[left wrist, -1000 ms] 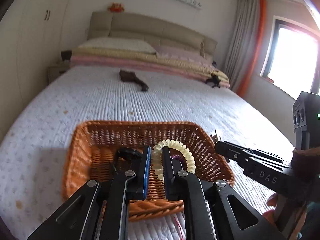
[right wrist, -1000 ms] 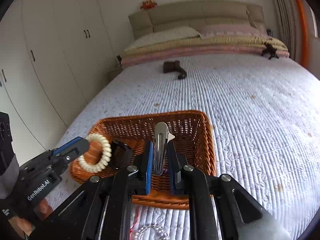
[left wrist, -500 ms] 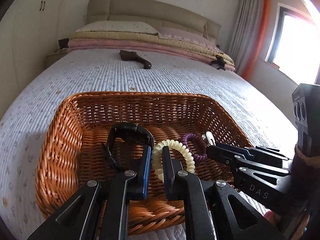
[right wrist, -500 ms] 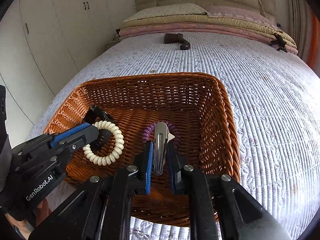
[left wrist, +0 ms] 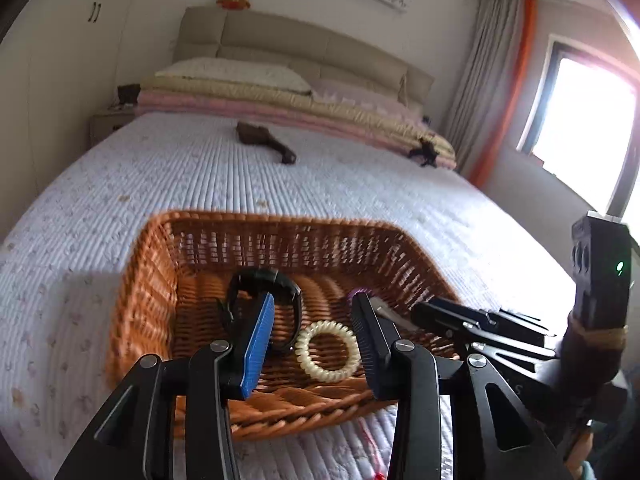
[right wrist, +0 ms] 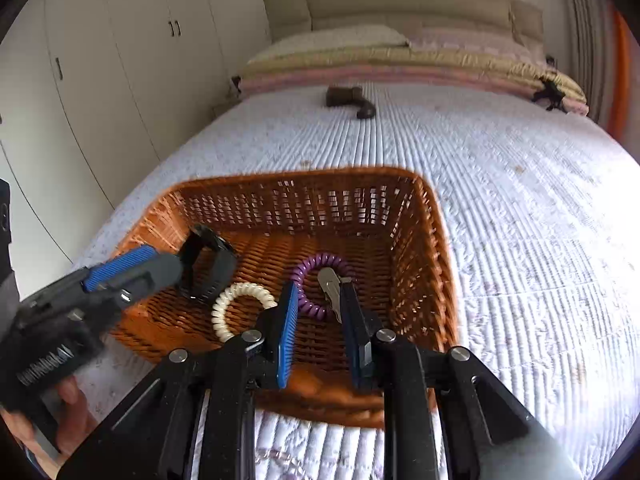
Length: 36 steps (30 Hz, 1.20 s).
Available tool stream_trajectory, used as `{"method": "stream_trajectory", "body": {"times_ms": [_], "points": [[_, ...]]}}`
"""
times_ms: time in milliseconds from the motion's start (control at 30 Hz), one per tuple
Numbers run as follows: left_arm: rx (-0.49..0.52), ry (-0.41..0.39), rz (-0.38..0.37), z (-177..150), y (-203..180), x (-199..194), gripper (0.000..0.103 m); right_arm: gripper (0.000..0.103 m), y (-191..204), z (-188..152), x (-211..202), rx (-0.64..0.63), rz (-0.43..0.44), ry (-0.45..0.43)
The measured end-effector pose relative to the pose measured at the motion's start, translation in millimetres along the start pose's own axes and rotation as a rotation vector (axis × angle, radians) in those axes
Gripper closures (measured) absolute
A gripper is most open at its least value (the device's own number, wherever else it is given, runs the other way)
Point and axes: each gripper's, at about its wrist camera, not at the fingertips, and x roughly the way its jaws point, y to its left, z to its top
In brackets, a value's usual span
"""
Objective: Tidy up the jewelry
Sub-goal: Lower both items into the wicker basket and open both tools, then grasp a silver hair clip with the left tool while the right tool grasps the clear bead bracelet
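A brown woven basket (left wrist: 144, 292) sits on a bed with a white quilt (left wrist: 160, 184). In both views the basket fills the lower middle of the frame.

In the left wrist view, the left gripper (left wrist: 316, 320) is at the bottom middle. Its jaws are opening and nothing is pinched between them. A cream coil hair tie (left wrist: 327, 351) lies flat on the basket floor, showing in the gap between the two fingers but not touched by them. A black watch (left wrist: 280, 280) stands on its edge just to the left of the hair tie, partly behind the blue pad (left wrist: 258, 346). The right gripper (left wrist: 424, 312) pokes in from the right side, over the right part of the basket.

In the right wrist view, the right gripper (right wrist: 318, 292) is at the bottom middle, and its jaws are opening too. A silver hair clip (right wrist: 330, 286) sits between the fingers, close against the right finger, and I cannot tell if it is still touching. The clip lies over a purple coil hair tie (right wrist: 308, 272) on the basket floor. The cream hair tie (right wrist: 236, 300) is to the left of it, and the black watch (right wrist: 212, 260) is further left. The left gripper (right wrist: 168, 266) comes in from the left edge.

A dark brown thing (right wrist: 352, 102) lies far up the bed, near the pillows (right wrist: 340, 40).
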Motion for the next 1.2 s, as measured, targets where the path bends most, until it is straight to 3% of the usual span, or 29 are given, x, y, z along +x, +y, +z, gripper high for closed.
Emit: {"method": "stream_trajectory", "body": {"times_ms": [133, 367, 567, 700, 933, 1033, 1200], "points": [[0.018, -0.092, -0.009, 0.3, -2.2, -52.1, 0.062, 0.079, 9.8, -15.1, -51.4, -0.022, 0.012, -0.089], [0.051, -0.203, -0.027, -26.7, -5.5, -153.2, 0.062, 0.079, 27.9, -51.8, -135.7, -0.048, 0.029, -0.232], [0.041, -0.228, -0.024, -64.2, -0.3, -197.8, 0.062, 0.079, 41.1, -84.4, -157.4, -0.069, 0.023, -0.261], [-0.008, -0.181, 0.005, -86.6, 16.1, -189.5, 0.062, 0.079, 39.8, -103.7, -148.4, -0.096, -0.037, -0.315], [-0.131, 0.109, -0.004, -122.1, 33.6, -126.5, 0.062, 0.079, 12.5, -104.7, -89.4, -0.006, -0.058, -0.13], [-0.147, 0.167, 0.012, -130.9, 30.9, -108.6, 0.062, 0.079, 7.5, -105.9, -67.3, 0.004, -0.056, -0.039], [-0.134, 0.198, 0.091, -145.1, 24.9, -93.7, 0.062, 0.079, 10.0, -106.7, -46.1, -0.003, -0.057, 0.045]]}}
